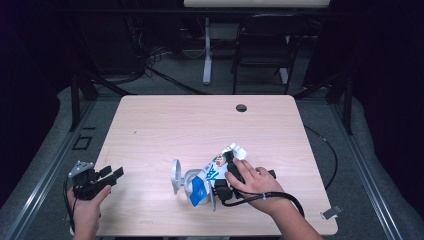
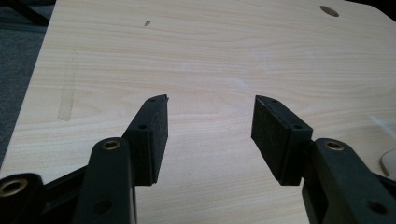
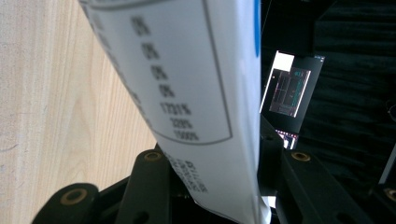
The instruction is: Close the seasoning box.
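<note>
The right gripper (image 1: 220, 187) has the carton (image 1: 216, 172) clamped between its jaws, tilted with its long axis running from the cup (image 1: 189, 181) up and away, while the left gripper (image 1: 111, 174) waits wide and empty well off at the surface's (image 1: 200, 125) near-left edge.

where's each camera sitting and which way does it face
High view: above the person's side, looking forward and down on the table; both forearms, left gripper, right gripper on the carton.
Left gripper view: on the left gripper, facing across bare tabletop; jaws open.
Right gripper view: on the right gripper, carton between its jaws.
Shared: carton, tabletop.
</note>
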A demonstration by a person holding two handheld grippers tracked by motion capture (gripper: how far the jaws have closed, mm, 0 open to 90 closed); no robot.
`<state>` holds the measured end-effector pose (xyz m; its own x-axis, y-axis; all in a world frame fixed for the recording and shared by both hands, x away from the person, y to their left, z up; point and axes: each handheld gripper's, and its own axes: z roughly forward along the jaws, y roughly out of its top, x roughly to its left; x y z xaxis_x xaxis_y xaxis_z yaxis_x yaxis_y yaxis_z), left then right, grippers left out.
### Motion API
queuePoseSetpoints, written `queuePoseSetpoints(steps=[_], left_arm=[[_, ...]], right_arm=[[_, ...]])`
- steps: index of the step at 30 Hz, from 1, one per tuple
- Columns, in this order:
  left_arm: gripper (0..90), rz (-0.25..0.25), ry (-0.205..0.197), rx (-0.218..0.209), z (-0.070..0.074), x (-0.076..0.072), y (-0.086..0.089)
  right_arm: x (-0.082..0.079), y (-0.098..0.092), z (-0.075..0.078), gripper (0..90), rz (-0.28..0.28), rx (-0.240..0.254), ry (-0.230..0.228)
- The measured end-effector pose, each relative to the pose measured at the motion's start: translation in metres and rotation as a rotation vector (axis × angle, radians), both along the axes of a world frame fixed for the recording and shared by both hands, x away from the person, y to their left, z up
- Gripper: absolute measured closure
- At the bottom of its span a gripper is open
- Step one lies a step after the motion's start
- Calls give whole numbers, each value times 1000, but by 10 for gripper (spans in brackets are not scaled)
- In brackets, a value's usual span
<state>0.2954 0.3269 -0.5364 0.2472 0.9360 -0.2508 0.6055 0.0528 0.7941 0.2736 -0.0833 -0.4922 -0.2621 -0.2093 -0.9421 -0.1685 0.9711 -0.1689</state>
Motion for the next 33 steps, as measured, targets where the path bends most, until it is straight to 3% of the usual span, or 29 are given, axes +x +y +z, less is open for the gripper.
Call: queuePoseSetpoints(steps=[33], left_arm=[[467,0,0,1,0,0,0]], right_arm=[[2,2,-3,693,-17,24,9]])
